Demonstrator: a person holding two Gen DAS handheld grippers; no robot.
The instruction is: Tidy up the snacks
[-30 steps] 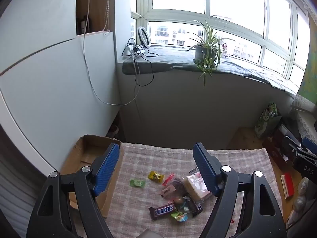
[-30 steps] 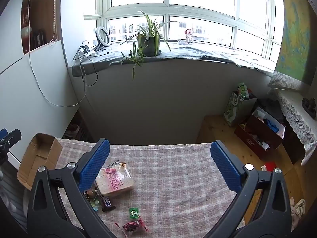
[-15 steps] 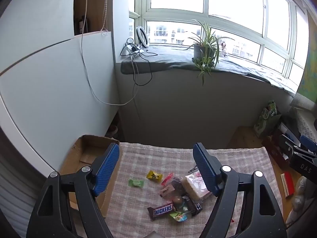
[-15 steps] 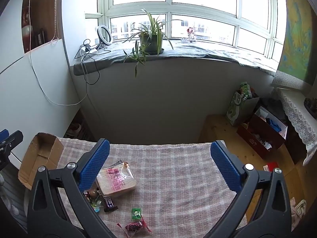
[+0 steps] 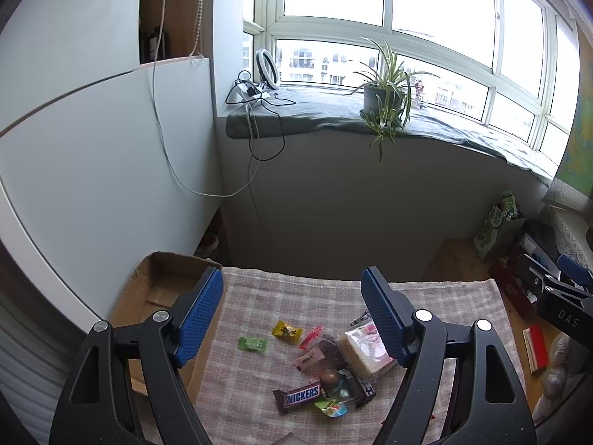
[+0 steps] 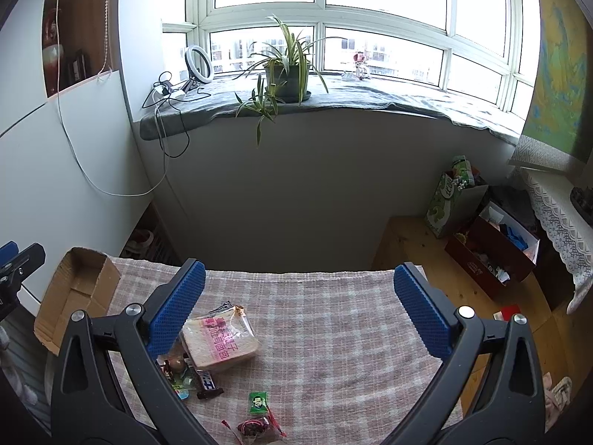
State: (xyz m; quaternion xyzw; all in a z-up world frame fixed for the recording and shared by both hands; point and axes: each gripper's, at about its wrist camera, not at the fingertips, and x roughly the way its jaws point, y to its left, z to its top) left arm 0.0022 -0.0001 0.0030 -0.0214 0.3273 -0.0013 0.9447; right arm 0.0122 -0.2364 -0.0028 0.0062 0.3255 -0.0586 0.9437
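Daylight from a wide window falls on a table (image 5: pixel 259 296) under a checked cloth, a cardboard box (image 5: pixel 159 289) at its left edge. Left wrist view: the left gripper (image 5: pixel 292 315) hangs above the cloth, fingers spread wide, nothing held. Below lie the snacks — a Snickers bar (image 5: pixel 300 395), a green candy (image 5: pixel 252 343), a yellow candy (image 5: pixel 286 331) and a bagged bread slice (image 5: pixel 365 348), clustered near the table's middle.

Right wrist view: the right gripper (image 6: pixel 296 307) — fingers likewise wide apart, empty. The bread slice (image 6: pixel 219 346) sits just beside its left finger; a green candy (image 6: pixel 257 401) lies nearer the front edge.
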